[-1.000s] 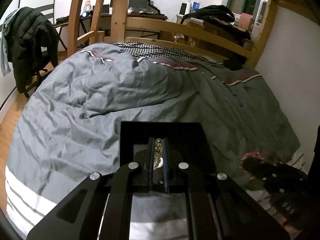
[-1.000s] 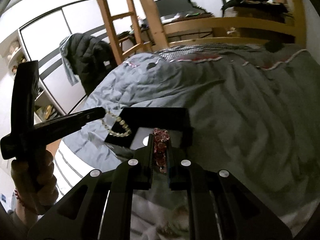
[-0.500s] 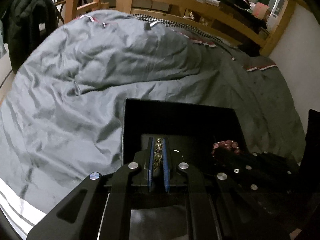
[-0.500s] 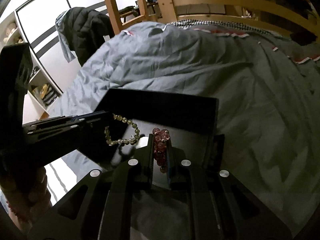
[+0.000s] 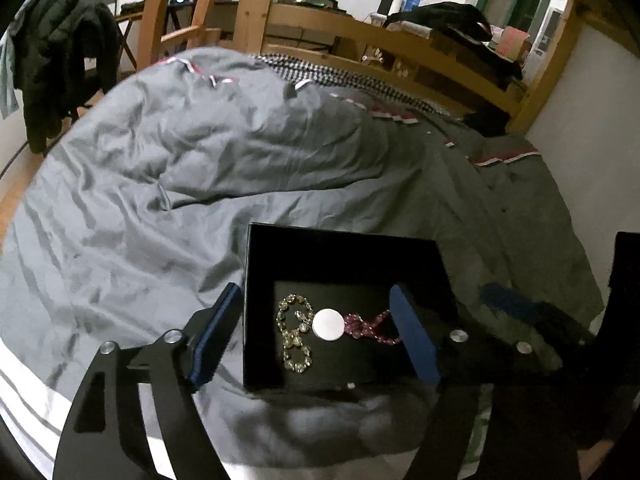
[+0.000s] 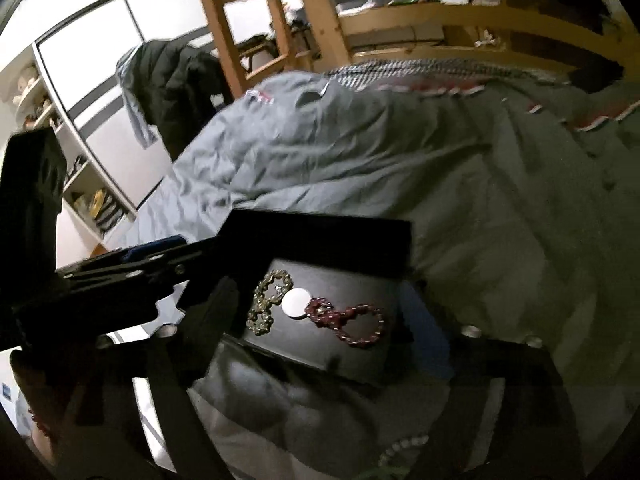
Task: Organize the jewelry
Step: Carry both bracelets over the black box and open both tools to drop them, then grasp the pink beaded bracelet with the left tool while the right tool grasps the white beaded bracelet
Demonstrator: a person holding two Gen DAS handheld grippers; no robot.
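Observation:
An open black box [image 5: 340, 252] lies on the grey duvet. On its floor a pale gold bead bracelet [image 5: 294, 336] sits left of a round white disc [image 5: 329, 325], and a dark red bead bracelet [image 5: 372, 326] sits right of it. My left gripper [image 5: 316, 338] hovers over the box with its jaws opening; its blue pads [image 5: 216, 336] touch nothing. In the right wrist view the same box [image 6: 320, 236] holds the pale bracelet [image 6: 268, 304] and the red bracelet [image 6: 352, 322]. My right gripper [image 6: 324, 336] is also opening, with no bracelet pinched. The left gripper [image 6: 180, 268] reaches in from the left.
The rumpled grey duvet [image 5: 200, 184] covers the bed. A wooden bed rail [image 5: 400, 48] and ladder [image 6: 248, 24] stand behind it. A black jacket [image 5: 60, 60] hangs at the far left, and a white wall [image 5: 592, 128] closes the right. A hand [image 6: 28, 380] holds the left gripper.
Both grippers were shut on bracelets, the left on the pale one and the right on the red one. Both have sunk toward the box and opened wide, and the bracelets now lie in it.

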